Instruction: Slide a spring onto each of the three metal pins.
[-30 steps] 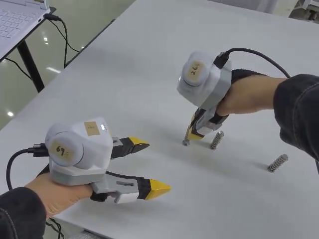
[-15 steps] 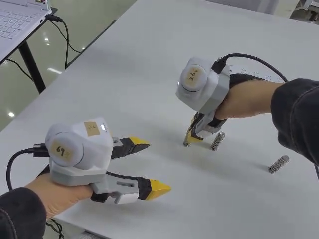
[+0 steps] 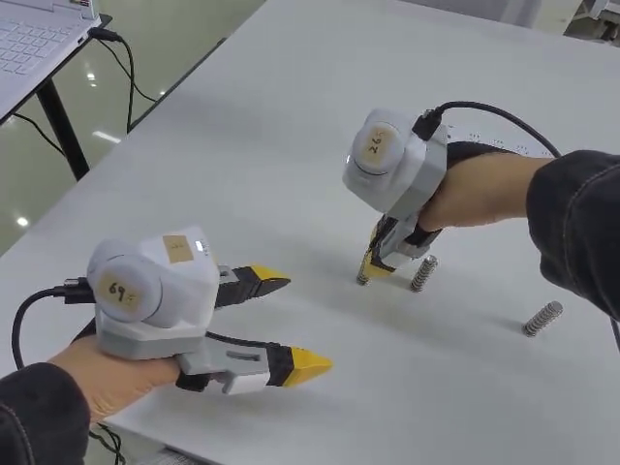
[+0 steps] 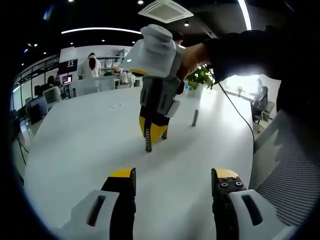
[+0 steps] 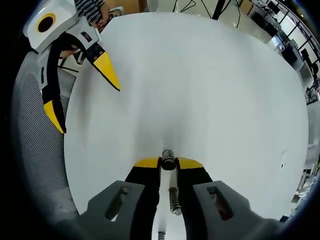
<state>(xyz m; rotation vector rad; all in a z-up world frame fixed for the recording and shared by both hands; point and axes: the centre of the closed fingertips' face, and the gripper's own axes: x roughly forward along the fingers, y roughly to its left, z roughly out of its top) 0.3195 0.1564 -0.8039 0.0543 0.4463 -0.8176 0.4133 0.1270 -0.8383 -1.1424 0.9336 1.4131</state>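
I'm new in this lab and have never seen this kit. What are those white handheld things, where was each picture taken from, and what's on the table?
These are two-jaw grippers, one in each of a person's hands; there is no robot arm. The head view comes from a headset camera looking down at the white table. Each round picture comes from a camera riding on one gripper, looking along its yellow-tipped jaws. The left gripper is open and holds nothing. The right gripper is shut on a metal pin with a spring on its shaft, down at the table. A second spring stands beside it; a third spring lies farther off.
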